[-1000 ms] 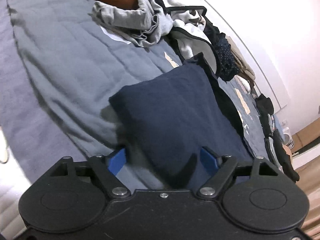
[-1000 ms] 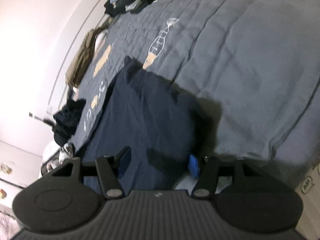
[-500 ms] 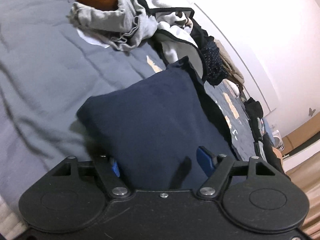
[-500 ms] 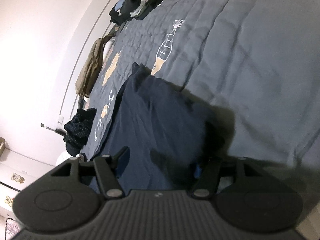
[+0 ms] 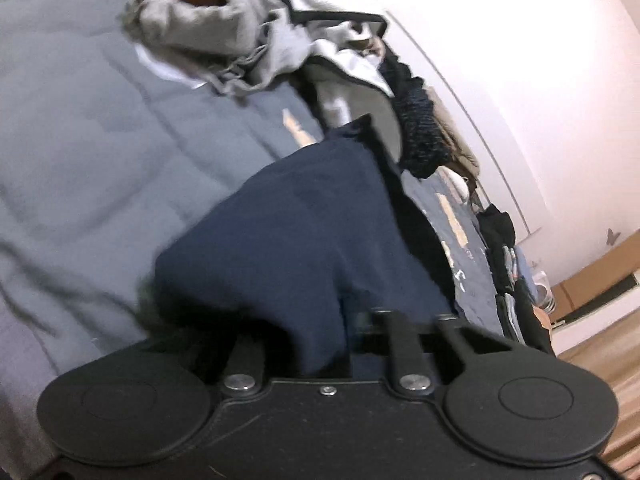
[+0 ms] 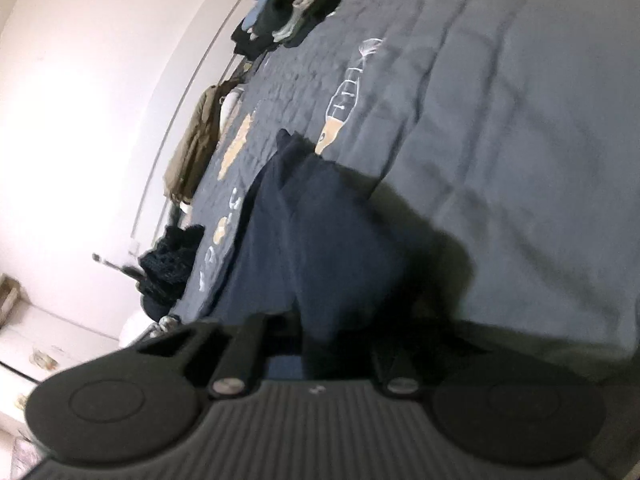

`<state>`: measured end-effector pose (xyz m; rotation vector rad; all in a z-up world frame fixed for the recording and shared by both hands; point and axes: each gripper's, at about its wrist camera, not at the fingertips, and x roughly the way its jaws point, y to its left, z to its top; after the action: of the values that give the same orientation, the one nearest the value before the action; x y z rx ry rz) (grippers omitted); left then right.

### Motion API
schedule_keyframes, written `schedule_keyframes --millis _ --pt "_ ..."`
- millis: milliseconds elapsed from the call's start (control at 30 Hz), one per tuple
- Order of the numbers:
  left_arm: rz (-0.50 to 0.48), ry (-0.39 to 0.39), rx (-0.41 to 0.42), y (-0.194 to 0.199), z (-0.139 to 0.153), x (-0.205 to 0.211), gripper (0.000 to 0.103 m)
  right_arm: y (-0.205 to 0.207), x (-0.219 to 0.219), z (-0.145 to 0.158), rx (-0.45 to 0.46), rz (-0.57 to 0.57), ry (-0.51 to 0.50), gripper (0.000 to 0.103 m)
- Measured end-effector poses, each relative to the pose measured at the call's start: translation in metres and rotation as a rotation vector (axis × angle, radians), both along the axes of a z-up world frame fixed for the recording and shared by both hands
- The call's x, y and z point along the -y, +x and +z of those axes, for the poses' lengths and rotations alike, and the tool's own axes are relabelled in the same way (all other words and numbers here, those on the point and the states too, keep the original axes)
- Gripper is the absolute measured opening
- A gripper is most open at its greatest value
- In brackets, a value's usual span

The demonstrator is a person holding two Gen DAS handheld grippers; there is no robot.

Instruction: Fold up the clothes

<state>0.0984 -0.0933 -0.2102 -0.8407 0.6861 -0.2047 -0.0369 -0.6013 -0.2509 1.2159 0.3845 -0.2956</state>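
Note:
A folded navy garment lies on the grey quilted bed. My left gripper is at its near edge, jaws closing, and a fold of the navy cloth is bunched up and pinched between them. In the right wrist view the same navy garment runs away from me across the bed. My right gripper is closing on its near edge too, with cloth gathered between the jaws. The fingertips of both grippers are buried in the fabric.
A heap of unfolded grey and white clothes lies beyond the garment, with a dark knit piece beside it. Folded stacks line the bed's far side by the wall. An olive garment and more stacks lie along that edge.
Both grippers went from open around the garment's near edge to closed on it. The blue pads have vanished into the cloth, which now bunches up at the jaws.

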Motion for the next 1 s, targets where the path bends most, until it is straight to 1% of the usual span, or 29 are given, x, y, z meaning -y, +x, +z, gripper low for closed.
schedule_keyframes --millis 67,167,233,267,367,400,467,500,533,567,600,633,667,700,733,800,867,933,1000 --pt "-0.004 -0.003 0.026 -0.001 0.005 0.001 0.008 -0.006 0.002 0.003 0.035 -0.021 0.040 0.008" --pt "-0.005 -0.038 0.038 -0.010 0.018 -0.005 0.008 -0.018 -0.001 0.024 0.098 -0.032 0.044 0.008" --pt "-0.011 -0.060 0.037 -0.019 0.027 -0.010 0.007 -0.030 -0.004 0.040 0.111 -0.033 0.035 0.008" --pt "-0.018 -0.063 0.027 -0.024 0.030 -0.014 0.007 -0.036 -0.005 0.048 0.102 -0.031 0.027 0.008" --pt "-0.046 -0.061 -0.019 -0.041 0.036 -0.024 0.007 -0.056 -0.005 0.059 0.012 0.003 0.001 0.008" --pt "-0.061 -0.048 -0.043 -0.045 0.035 -0.027 0.007 -0.059 -0.006 0.054 -0.040 0.017 -0.021 0.008" --pt "-0.086 -0.008 -0.112 -0.053 0.025 -0.028 0.008 -0.065 -0.006 0.046 -0.145 0.046 -0.065 0.009" --pt "-0.097 0.029 -0.159 -0.055 0.018 -0.027 0.011 -0.067 -0.007 0.042 -0.197 0.060 -0.087 0.012" --pt "-0.105 0.067 -0.206 -0.055 0.012 -0.026 0.017 -0.068 -0.008 0.037 -0.273 0.062 -0.114 0.017" --pt "-0.101 0.097 -0.233 -0.056 0.009 -0.026 0.022 -0.067 -0.009 0.034 -0.316 0.085 -0.144 0.021" --pt "-0.092 0.121 -0.249 -0.058 0.008 -0.026 0.032 -0.066 -0.011 0.032 -0.358 0.108 -0.174 0.024" --pt "-0.090 0.161 -0.252 -0.060 0.011 -0.025 0.040 -0.070 -0.012 0.036 -0.356 0.107 -0.197 0.026" --pt "-0.091 0.225 -0.235 -0.064 0.018 -0.022 0.043 -0.074 -0.013 0.041 -0.355 0.105 -0.220 0.028" --pt "-0.086 0.289 -0.207 -0.070 0.025 -0.020 0.043 -0.080 -0.014 0.048 -0.372 0.090 -0.267 0.036" --pt "-0.064 0.331 -0.186 -0.077 0.031 -0.020 0.044 -0.086 -0.016 0.055 -0.389 0.074 -0.314 0.043" --pt "-0.001 0.398 -0.155 -0.092 0.040 -0.022 0.047 -0.104 -0.018 0.069 -0.417 -0.027 -0.406 0.047" --pt "0.063 0.429 -0.099 -0.102 0.052 -0.025 0.047 -0.120 -0.015 0.081 -0.415 -0.123 -0.463 0.047" --pt "0.086 0.454 -0.035 -0.103 0.067 -0.024 0.049 -0.132 -0.007 0.096 -0.359 -0.140 -0.496 0.047" --pt "0.044 0.481 0.045 -0.097 0.083 -0.015 0.052 -0.125 -0.003 0.111 -0.294 -0.092 -0.530 0.047"
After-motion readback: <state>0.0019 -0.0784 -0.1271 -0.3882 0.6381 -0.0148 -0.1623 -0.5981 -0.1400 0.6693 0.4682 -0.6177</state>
